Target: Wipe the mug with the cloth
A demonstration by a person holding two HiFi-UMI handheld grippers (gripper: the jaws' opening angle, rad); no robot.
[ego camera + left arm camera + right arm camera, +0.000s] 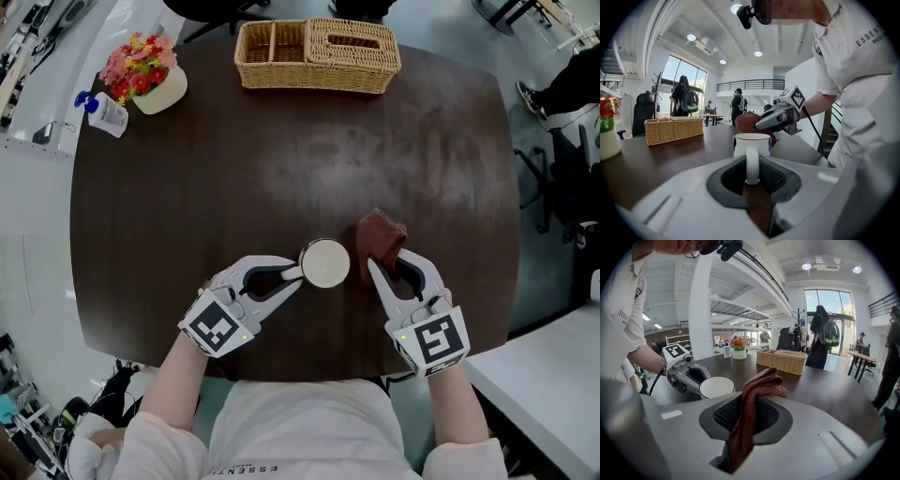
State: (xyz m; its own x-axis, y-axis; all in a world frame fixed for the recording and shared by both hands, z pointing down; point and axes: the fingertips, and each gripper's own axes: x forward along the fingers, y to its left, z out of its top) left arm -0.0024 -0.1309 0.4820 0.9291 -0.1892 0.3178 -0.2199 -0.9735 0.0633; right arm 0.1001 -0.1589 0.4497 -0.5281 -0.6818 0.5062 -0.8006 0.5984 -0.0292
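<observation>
White ceramic, the mug (324, 263) stands upright at the near middle of the dark wooden table (187, 206), its round rim turned up toward the head view. From above, the left gripper (292, 273) reaches in from the near left with its tips against the mug's left side, but the handle is hidden under them. The left gripper view fills that in: the white handle (752, 165) runs straight down between the two jaws, which are closed onto it with no gap at either side. That view's own body hides the mug's base, so I cannot tell whether it rests on the wood.

Just right of the mug, the reddish-brown cloth (382, 236) stands in a bunched peak. The right gripper (389, 263) comes in from the near right. The head view shows only that its tips meet the cloth. The right gripper view shows the fabric (757, 385) pinched tight between the jaws and trailing down the slot toward the camera, with the loose end folded over the top. Cloth and mug are near each other, but no view shows them touching.

At the far edge lies a wicker basket (317, 54) with compartments. At the far left stand a flower pot (148, 75) and a small bottle (105, 112).
</observation>
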